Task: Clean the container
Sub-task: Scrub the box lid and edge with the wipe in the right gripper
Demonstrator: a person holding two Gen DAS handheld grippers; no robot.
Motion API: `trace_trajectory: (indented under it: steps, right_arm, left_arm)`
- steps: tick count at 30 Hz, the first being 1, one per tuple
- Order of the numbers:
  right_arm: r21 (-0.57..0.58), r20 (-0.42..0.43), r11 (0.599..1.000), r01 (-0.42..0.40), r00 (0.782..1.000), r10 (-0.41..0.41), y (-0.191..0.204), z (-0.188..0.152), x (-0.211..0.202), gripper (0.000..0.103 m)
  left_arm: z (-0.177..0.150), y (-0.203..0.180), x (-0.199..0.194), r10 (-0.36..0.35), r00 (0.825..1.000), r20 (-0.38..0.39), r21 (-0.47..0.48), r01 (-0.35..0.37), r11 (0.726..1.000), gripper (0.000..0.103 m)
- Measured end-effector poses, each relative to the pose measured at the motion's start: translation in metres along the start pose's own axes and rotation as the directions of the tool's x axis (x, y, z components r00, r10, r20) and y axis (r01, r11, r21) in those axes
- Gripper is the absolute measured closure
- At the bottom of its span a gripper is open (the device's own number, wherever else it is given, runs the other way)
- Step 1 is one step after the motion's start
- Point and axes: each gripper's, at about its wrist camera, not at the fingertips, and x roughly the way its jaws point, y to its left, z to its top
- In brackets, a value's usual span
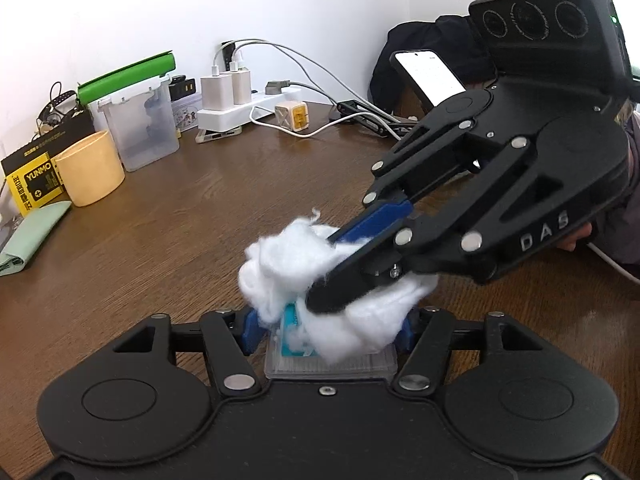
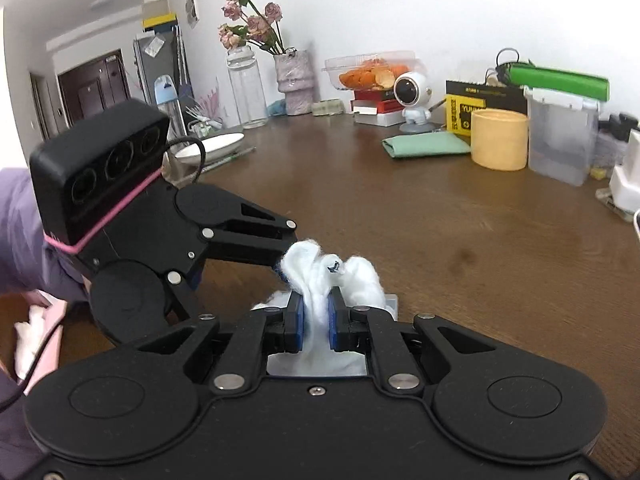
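**Left wrist view: cotton wad pressed onto the small clear container**

Left wrist view shows the container [image 1: 360,366], a small clear plastic box with something teal inside, sitting between your left gripper [image 1: 328,330]'s blue fingers, which look clamped on its sides, though the wad hides most of the contact. It is held low over the brown bench [image 1: 200,220]; you cannot tell whether it rests on it.

On top lies the cotton wad [image 1: 288,260], white and fluffy, covering most of the box's opening. Your right gripper [image 1: 336,268] comes in from the right and above, its fingers closed on the wad; the right wrist view confirms this, with the blue pads [image 2: 298,330] pinching a neck of cotton between them.

So the box lies directly under and just ahead of the right gripper's tips, its long side running across the left gripper's view. The wiping stroke probably wants to run along that side, with the left grip kept firm.

Farther out stand a yellow cup [image 1: 90,168], a frosted tub [image 1: 142,128] and a power strip [image 1: 244,110].
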Motion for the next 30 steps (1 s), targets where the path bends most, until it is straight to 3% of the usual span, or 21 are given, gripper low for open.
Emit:
trace_trajectory:
  steps: [3, 7, 10, 15, 21, 24, 27, 30]
  right_arm:
    - [-0.007, -0.008, 1.000, -0.007, 1.000, 0.007, 0.004, 0.001, -0.001, 0.090]
    - [-0.016, -0.018, 1.000, -0.016, 1.000, 0.016, 0.009, 0.002, -0.001, 0.090]
    - [-0.023, -0.025, 0.999, -0.023, 0.999, 0.023, 0.013, 0.003, -0.002, 0.089]
    - [-0.034, -0.038, 0.999, -0.035, 0.999, 0.034, 0.020, 0.004, -0.003, 0.089]
    - [-0.054, -0.063, 0.997, -0.046, 0.997, 0.043, 0.032, 0.003, -0.001, 0.089]
    - [-0.028, -0.055, 1.000, 0.000, 0.998, -0.002, 0.023, -0.001, 0.000, 0.089]
    - [0.015, -0.036, 0.995, 0.103, 0.994, -0.102, 0.007, -0.003, -0.010, 0.089]
    - [0.032, -0.033, 0.997, 0.073, 0.997, -0.072, 0.013, -0.006, -0.012, 0.089]
  left_arm:
    - [0.000, 0.002, 0.001, 0.019, 1.000, -0.014, -0.016, -0.020, 1.000, 0.027]
    - [-0.001, 0.011, 0.001, -0.016, 0.999, -0.033, -0.078, 0.013, 0.997, 0.027]
    - [-0.001, 0.011, 0.001, -0.032, 0.999, -0.028, -0.072, 0.030, 0.997, 0.031]
    - [-0.002, 0.007, -0.001, -0.058, 0.998, -0.011, -0.047, 0.058, 0.997, 0.046]
    - [-0.002, 0.003, -0.001, -0.061, 0.998, -0.003, -0.024, 0.061, 0.998, 0.046]
    - [-0.002, 0.000, -0.002, -0.049, 0.999, 0.000, -0.012, 0.049, 0.999, 0.046]
    - [-0.002, -0.005, -0.003, -0.023, 1.000, 0.008, 0.024, 0.022, 0.999, 0.046]
    - [-0.001, -0.010, -0.002, 0.003, 1.000, 0.017, 0.074, -0.005, 0.997, 0.046]
